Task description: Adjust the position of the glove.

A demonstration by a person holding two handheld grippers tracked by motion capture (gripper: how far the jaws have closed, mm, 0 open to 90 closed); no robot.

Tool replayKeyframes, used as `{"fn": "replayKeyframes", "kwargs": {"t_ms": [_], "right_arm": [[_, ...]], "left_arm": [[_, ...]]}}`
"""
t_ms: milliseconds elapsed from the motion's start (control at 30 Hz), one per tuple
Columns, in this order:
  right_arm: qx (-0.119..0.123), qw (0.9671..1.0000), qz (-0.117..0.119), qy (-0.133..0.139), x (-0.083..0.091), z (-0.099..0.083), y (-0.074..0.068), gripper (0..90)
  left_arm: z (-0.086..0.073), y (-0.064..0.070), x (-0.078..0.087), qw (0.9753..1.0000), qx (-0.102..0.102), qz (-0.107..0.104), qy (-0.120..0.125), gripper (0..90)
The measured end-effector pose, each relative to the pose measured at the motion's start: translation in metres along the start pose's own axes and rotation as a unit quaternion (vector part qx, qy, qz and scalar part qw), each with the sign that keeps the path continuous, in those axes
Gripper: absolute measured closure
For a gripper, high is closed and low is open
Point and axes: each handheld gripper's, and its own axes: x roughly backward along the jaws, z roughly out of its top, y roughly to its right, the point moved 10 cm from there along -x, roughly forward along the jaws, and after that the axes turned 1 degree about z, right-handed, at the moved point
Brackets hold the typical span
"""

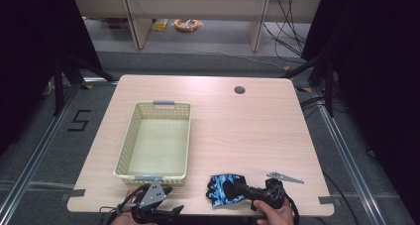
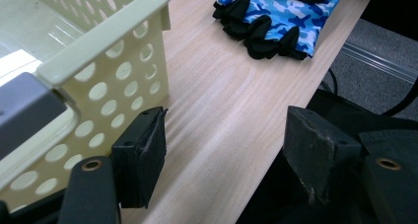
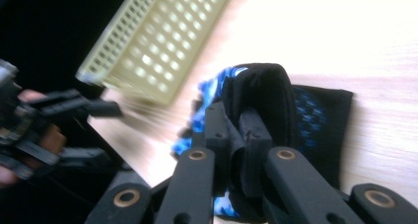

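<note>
A blue camouflage fingerless glove [image 1: 221, 189] with black fingertips lies near the table's front edge, right of a pale yellow perforated basket [image 1: 130, 138]. My right gripper [image 1: 241, 188] is shut on the glove's black cuff [image 3: 261, 93], pinching the fabric between its pads [image 3: 217, 135]. The left gripper view has the glove [image 2: 276, 12] ahead and the basket wall [image 2: 113, 56] close on the left. My left gripper [image 1: 171, 205] sits at the front edge just below the basket's near right corner, jaws wide open over bare wood, nothing between its pads [image 2: 143, 157].
The basket holds nothing and has grey handles at both ends. A round cable hole [image 1: 239, 90] sits at the far right of the wooden table [image 1: 247, 131]. Beyond the table are floor rails, cables and a desk frame.
</note>
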Motion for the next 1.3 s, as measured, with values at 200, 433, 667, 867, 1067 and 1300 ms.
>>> {"fn": "replayKeyframes", "kwargs": {"t_ms": [200,433,667,867,1067,1300], "right_arm": [[0.019,0.9992,-0.025,-0.024,-0.002,-0.001,0.010,74.4],[0.053,0.9961,-0.053,-0.047,0.003,0.003,0.008,53.3],[0.083,0.9893,-0.113,-0.040,0.029,0.020,0.012,53.4],[0.077,0.9873,-0.128,-0.053,0.034,0.018,0.039,56.8],[0.057,0.9919,-0.097,-0.060,0.024,0.014,0.042,57.0],[0.045,0.9920,-0.095,-0.070,0.013,0.011,0.043,56.9]], "left_arm": [[0.000,0.005,-0.006,0.9999,-0.013,-0.004,-0.007,34.2],[-0.001,0.007,-0.009,0.9998,-0.014,-0.005,-0.011,35.2],[0.003,0.011,-0.011,0.9998,-0.019,-0.008,-0.007,37.2],[0.011,0.022,-0.022,0.9987,-0.048,-0.016,-0.011,40.2],[0.024,0.030,-0.039,0.9972,-0.071,-0.021,-0.013,43.1],[0.031,0.034,-0.056,0.9959,-0.085,-0.021,-0.024,46.4]]}}
